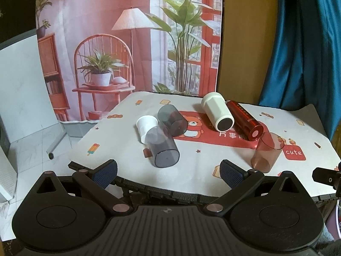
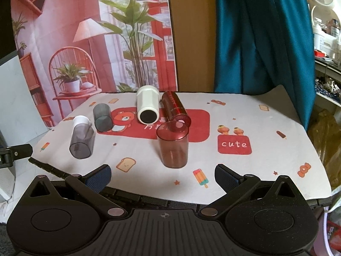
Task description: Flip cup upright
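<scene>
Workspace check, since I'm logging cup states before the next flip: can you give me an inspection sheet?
Surface: table under a white cartoon-print cloth.
Job's things: red cup stands upright; two grey cups, small white cup, large white cup and dark red bottle lie on their sides.
Clutter: nothing seen.
Grippers: left gripper and right gripper open, empty, short of the table edge.
Cables: nothing seen.
Surroundings: printed backdrop, teal curtain.

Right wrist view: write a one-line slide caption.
Open tongs face an upright red cup; five cups lie tipped behind.
</scene>
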Motion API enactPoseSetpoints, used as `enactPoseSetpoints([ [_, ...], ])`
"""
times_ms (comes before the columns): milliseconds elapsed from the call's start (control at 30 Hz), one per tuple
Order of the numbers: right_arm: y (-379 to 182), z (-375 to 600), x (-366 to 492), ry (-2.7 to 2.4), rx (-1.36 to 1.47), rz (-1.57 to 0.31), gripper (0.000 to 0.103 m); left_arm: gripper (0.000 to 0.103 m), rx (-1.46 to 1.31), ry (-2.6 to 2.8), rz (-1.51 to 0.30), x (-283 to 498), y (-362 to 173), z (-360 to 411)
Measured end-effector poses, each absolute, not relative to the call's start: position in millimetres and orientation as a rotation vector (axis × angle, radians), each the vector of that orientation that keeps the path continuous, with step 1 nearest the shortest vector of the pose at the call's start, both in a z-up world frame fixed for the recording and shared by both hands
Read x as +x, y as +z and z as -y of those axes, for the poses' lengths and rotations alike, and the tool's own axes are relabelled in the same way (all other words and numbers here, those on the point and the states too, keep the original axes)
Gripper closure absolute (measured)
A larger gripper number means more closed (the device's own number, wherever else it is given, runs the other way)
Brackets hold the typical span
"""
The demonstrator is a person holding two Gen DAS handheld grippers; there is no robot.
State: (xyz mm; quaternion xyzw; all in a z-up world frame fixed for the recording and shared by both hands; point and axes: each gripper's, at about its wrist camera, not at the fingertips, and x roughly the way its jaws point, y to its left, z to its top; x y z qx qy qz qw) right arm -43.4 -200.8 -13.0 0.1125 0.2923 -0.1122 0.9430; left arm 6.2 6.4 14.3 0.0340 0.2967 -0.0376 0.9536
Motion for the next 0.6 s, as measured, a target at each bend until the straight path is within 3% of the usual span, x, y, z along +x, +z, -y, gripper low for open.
enactPoseSetpoints([
  [600, -13.3, 201.0, -43.6, -0.229, 0.231, -0.597, 0.0, 0.0, 0.075, -0.077, -0.604, 5.3, 14.3, -4.9],
])
